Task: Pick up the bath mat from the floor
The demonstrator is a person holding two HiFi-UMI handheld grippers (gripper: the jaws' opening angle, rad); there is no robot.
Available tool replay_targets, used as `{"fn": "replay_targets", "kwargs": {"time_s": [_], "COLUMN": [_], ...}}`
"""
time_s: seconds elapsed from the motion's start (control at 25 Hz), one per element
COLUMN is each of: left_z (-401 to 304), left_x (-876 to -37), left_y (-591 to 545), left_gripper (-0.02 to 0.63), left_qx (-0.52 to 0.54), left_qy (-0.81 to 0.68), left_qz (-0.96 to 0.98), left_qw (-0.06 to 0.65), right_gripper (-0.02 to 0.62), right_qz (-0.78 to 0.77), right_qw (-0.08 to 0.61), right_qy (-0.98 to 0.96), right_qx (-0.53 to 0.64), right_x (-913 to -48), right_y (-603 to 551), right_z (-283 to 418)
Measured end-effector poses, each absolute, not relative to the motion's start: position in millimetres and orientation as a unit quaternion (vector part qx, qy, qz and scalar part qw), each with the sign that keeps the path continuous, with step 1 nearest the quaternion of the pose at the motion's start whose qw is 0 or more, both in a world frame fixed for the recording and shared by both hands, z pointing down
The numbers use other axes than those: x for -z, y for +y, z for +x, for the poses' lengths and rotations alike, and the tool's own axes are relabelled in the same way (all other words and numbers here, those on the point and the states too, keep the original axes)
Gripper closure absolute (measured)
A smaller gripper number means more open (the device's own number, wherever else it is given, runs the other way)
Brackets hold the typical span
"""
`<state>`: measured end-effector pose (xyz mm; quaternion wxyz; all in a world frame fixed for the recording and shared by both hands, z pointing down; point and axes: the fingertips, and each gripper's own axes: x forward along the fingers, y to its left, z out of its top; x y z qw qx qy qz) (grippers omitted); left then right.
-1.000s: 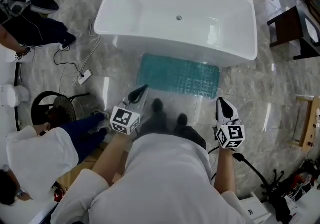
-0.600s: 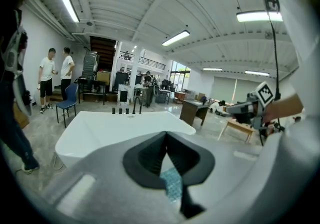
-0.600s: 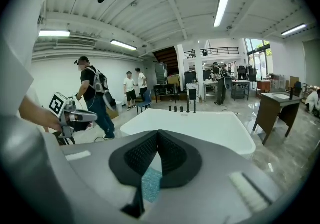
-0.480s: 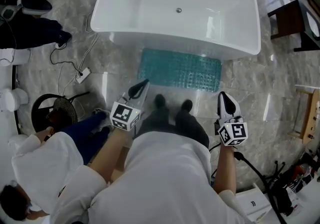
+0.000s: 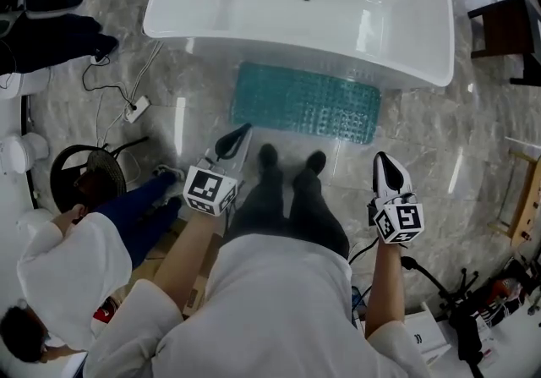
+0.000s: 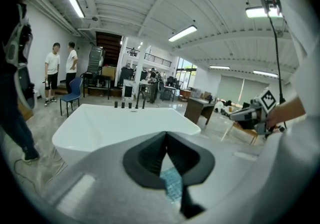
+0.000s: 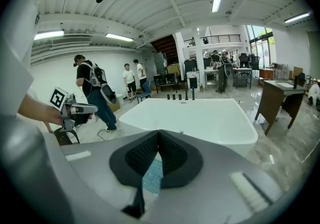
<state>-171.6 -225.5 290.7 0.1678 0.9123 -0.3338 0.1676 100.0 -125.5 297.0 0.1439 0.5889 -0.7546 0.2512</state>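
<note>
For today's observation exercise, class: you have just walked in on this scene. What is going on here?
A person stands facing a white bathtub, a gripper in each hand. The teal bath mat lies flat on the floor before the tub. The left gripper and right gripper are both shut and empty, neither touching the mat.

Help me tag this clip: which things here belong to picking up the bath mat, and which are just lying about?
Job:
bath mat
left hand-held gripper, shut and empty
right hand-held gripper, shut and empty

Lying about:
bathtub
power strip
floor fan
dark wooden table
</note>
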Motion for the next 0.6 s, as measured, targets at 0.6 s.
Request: {"fn": "replay_targets", "kwargs": {"time_s": [0.6], "left_z": [-108.5], "left_x": [-438.1], "left_y": [-274.7], "left_gripper": [0.606], "left_qx": [-0.213], "left_qy": [-0.370], "left_qz": [0.885], "left_qw": [0.187], "right_gripper": [0.592], "right_qz": [0.559], "right_qw": [0.198], "right_qy": [-0.752], "right_qx": [-0.286], "right_x": [-456.2], "right_y": [-178.6], "right_z": [169.1]}}
